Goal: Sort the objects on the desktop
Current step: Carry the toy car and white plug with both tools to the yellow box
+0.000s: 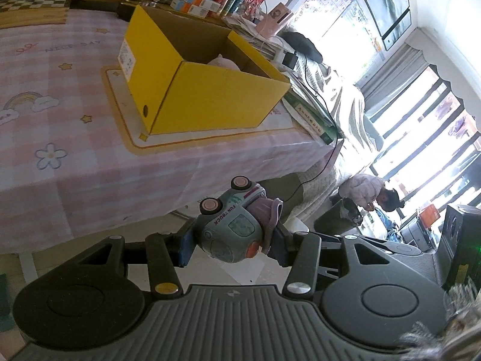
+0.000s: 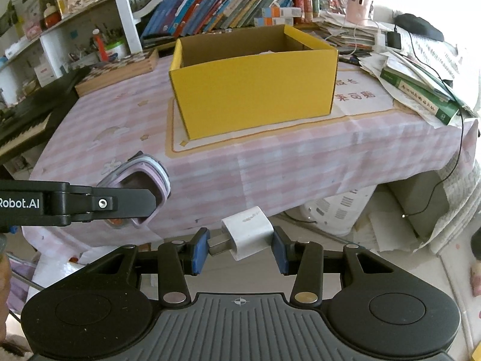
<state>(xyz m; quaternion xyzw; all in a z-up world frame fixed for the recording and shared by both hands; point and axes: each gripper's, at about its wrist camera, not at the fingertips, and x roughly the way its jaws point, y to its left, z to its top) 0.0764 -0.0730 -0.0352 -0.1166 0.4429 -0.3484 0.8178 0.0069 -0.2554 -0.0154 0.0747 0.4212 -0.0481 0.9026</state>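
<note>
step: carrying to yellow box [image 2: 255, 90] on counter [image 2: 270, 162] | left tool [image 1: 231, 245] grips toy truck [image 1: 233, 225] | right tool [image 2: 240, 245] clamps white charger plug [image 2: 248, 236] | next: lift both above rim, release inside

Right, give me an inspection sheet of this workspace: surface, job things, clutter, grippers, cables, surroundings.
Surface: table under a pink checked cloth, bare in front.
Job's things: open yellow box on a printed mat, something pale inside; toy truck and white charger, both held off the table's near edge.
Clutter: green book and loose papers at the right end; wooden board at the far left.
Grippers: left gripper shut on the toy truck; right gripper shut on the charger.
Cables: black cable hanging over the table's right edge.
Surroundings: bookshelf behind; keyboard on the left; person crouched by the windows.
</note>
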